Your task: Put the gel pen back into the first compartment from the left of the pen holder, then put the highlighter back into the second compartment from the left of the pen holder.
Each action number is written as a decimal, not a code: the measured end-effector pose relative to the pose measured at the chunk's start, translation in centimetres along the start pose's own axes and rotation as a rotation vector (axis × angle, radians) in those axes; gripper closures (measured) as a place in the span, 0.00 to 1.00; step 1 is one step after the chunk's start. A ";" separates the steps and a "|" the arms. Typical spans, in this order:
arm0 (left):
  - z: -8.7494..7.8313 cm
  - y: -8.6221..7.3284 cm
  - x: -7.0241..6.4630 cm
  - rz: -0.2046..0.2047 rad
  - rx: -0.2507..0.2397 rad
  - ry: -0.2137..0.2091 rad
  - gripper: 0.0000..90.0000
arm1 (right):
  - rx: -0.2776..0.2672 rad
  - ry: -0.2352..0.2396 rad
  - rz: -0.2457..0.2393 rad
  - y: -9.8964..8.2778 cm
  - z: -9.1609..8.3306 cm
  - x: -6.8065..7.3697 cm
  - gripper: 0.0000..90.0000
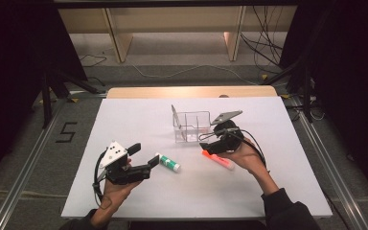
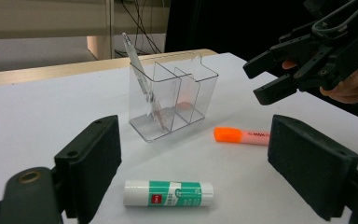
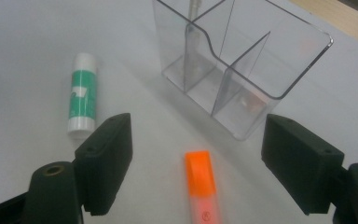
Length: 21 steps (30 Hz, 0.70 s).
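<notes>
A green-and-white glue stick [image 1: 168, 163] [image 2: 168, 193] [image 3: 82, 95] lies on the white table just in front of my open left gripper [image 1: 144, 154] [image 2: 196, 140]. An orange highlighter [image 1: 217, 159] [image 2: 242, 135] [image 3: 203, 186] lies to its right, under my open right gripper [image 1: 205, 143] [image 3: 198, 133] [image 2: 258, 83], which hovers a little above it. Neither gripper holds anything. Behind both stands a clear plastic organizer [image 1: 191, 127] [image 2: 175, 100] [image 3: 242, 60] with several compartments. A pen [image 1: 176, 116] [image 2: 142, 79] leans in its left compartment.
The white tabletop [image 1: 139, 120] has a wooden strip [image 1: 191, 92] along its far edge. Metal rails [image 1: 24, 167] run along both sides on the floor. Wooden shelving [image 1: 172, 28] and cables [image 1: 263, 43] lie beyond the table.
</notes>
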State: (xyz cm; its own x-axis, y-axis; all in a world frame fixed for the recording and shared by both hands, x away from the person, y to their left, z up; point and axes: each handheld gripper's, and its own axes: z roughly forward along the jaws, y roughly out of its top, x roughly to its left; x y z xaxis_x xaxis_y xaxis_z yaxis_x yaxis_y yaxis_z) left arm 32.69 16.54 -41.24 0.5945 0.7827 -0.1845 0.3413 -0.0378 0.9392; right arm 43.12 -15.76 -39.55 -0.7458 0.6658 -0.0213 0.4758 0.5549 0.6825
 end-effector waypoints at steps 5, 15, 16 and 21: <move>0.1 0.0 0.0 -0.002 -0.002 -0.003 0.19 | 0.032 -0.002 -0.003 -0.4 0.0 -0.3 0.28; 0.2 0.0 0.0 -0.002 0.001 -0.002 0.19 | 0.103 0.001 -0.015 -1.1 0.1 -0.6 0.28; 0.2 0.0 0.0 -0.002 0.000 -0.002 0.19 | 0.110 0.000 -0.017 -1.2 0.2 -0.6 0.28; 0.2 0.0 0.0 0.008 0.005 -0.001 0.19 | 0.159 0.004 -0.020 -1.5 0.5 -0.7 0.28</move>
State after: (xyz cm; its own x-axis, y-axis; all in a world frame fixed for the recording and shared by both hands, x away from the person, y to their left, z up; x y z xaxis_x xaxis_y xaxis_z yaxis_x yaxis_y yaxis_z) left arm 32.78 16.42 -41.28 0.5981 0.7815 -0.1775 0.3400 -0.0469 0.9393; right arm 43.19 -16.77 -40.93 -0.7579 0.6517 -0.0306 0.5281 0.6404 0.5576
